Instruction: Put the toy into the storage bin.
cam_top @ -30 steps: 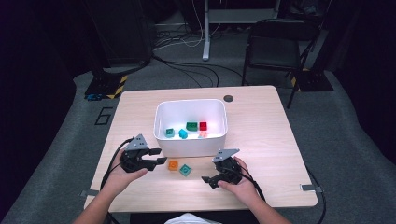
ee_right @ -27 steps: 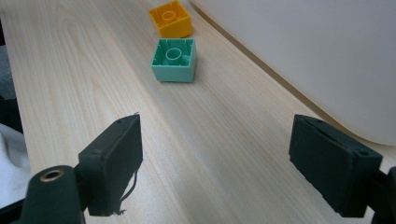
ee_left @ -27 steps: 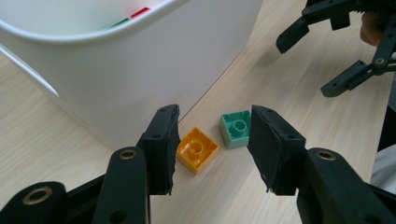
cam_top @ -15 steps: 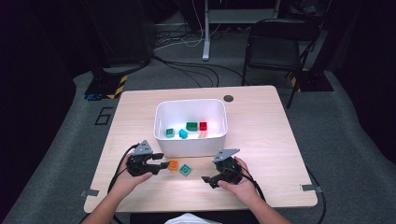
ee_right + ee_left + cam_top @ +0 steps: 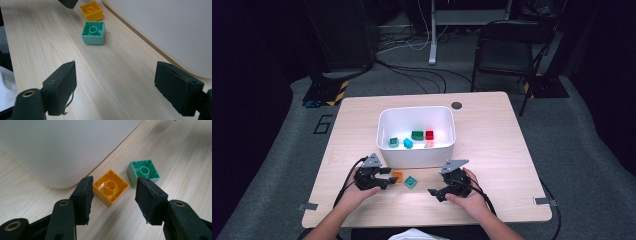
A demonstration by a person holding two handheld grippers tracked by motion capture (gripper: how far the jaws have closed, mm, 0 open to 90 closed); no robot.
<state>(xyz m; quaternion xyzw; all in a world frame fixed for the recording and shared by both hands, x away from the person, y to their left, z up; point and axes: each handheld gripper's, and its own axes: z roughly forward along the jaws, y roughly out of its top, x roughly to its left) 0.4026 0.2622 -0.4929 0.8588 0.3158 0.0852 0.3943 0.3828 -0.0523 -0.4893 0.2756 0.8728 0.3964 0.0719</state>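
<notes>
Left gripper [image 5: 113, 192] is low over the pale wood bench [image 5: 512, 150], jaws partly open and just been opening, straddling the small orange hollow plastic building brick [image 5: 110, 187]. The brick sits between the pads, but they aren't pressing on it: one pad is just beside its near-left edge, the other stands apart on the far side. Nothing held.

Right gripper [image 5: 123, 91] sits on the bench nearer my right side, jaws wide and empty, aimed along the bench towards the bricks.

The orange brick lies open side up, central tube showing, just in front of the white rounded plastic bin [image 5: 417, 150] and close to its wall. The small teal hollow plastic building brick [image 5: 143, 171] is just beside it, also open side up, with a narrow gap between the two.

Handling call: the brick should be light, rigid and smooth-sided, so slippery rather than fragile. I'd grip two opposite flat walls squarely at mid-height. A corner grip would likely twist it out. The bin wall is tight on one side and the teal brick crowds the other, so the pads need to go down cleanly without nudging either.

Farther off, inside the bin: several bricks, green, teal, blue, red and a pale pink. Past the bench, a black folding chair [image 5: 512, 45] and floor cables.
</notes>
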